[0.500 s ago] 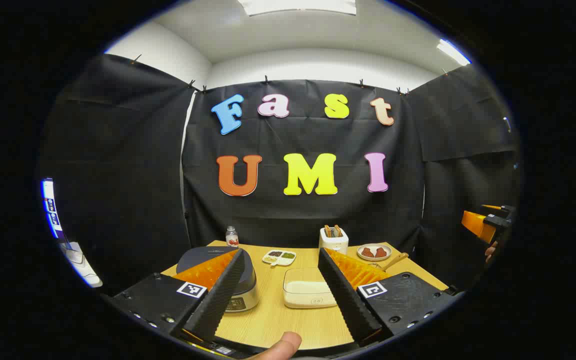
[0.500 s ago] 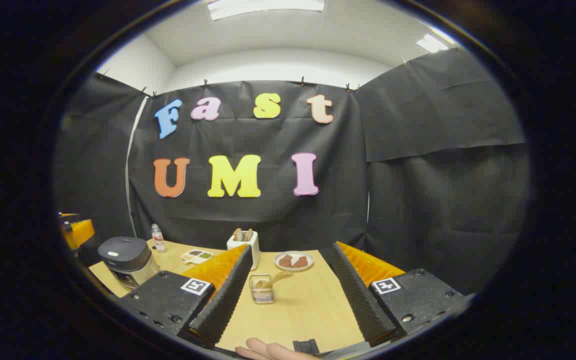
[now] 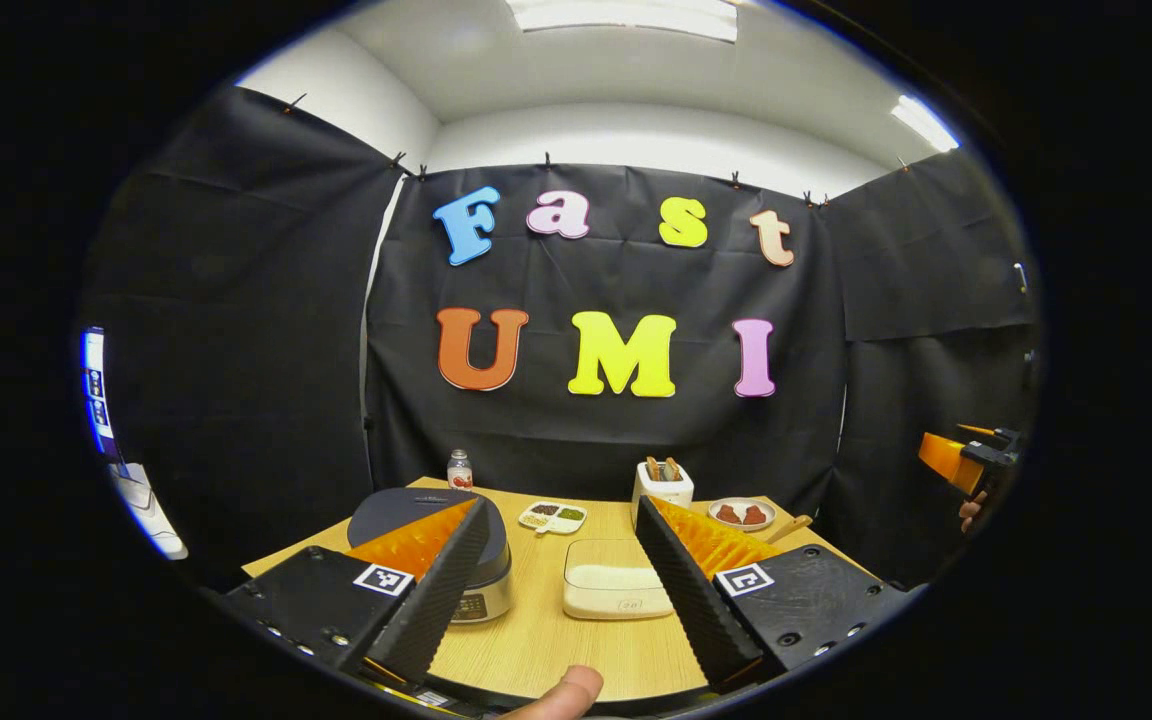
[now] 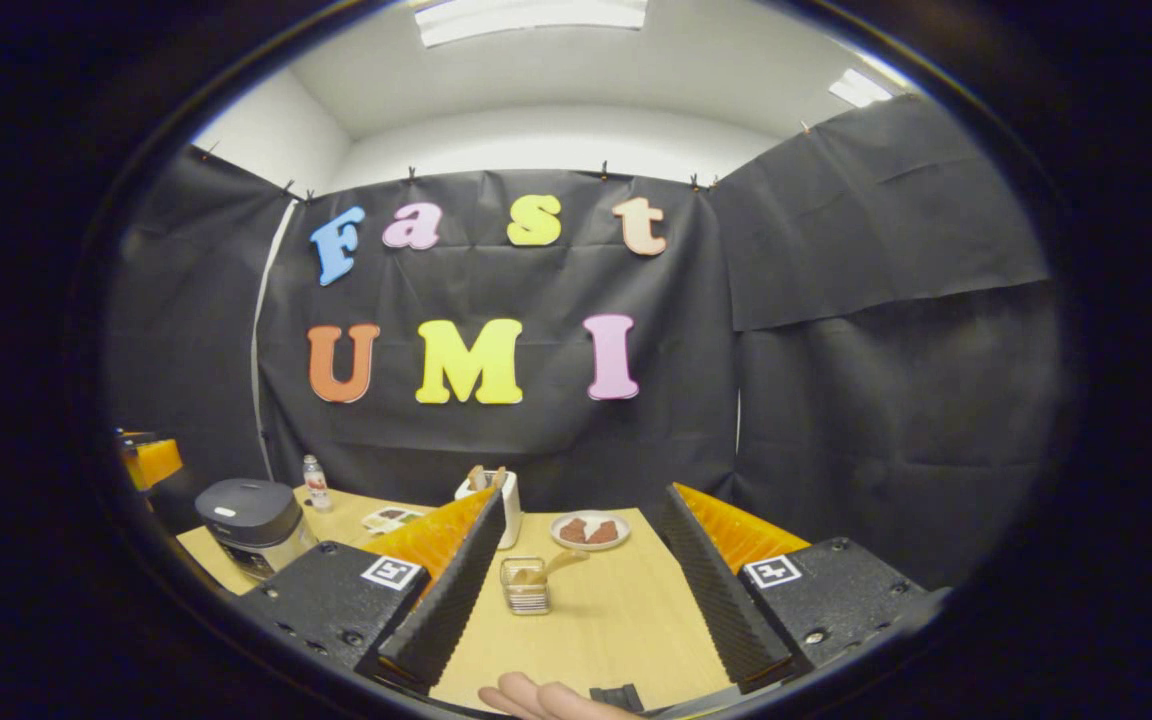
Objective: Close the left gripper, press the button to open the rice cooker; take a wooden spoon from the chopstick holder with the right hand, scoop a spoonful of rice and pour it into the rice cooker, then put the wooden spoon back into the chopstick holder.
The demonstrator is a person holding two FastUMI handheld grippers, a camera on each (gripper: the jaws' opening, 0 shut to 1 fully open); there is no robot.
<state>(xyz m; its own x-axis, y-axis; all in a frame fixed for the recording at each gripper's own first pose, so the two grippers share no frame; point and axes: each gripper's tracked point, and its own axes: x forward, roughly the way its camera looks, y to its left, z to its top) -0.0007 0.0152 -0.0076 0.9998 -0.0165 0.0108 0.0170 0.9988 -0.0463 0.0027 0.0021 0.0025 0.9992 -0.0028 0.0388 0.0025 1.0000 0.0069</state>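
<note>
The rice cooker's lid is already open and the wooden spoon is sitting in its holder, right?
Not quite. The rice cooker has its lid shut, as the right gripper view shows. The wooden spoon does sit in its chopstick holder.

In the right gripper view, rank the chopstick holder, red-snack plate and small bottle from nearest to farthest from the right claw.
1. Chopstick holder, between the claw's fingers, wooden spoon in it.
2. Red-snack plate, behind the holder, mid-table.
3. Small bottle, far left corner, by the wall.
</note>
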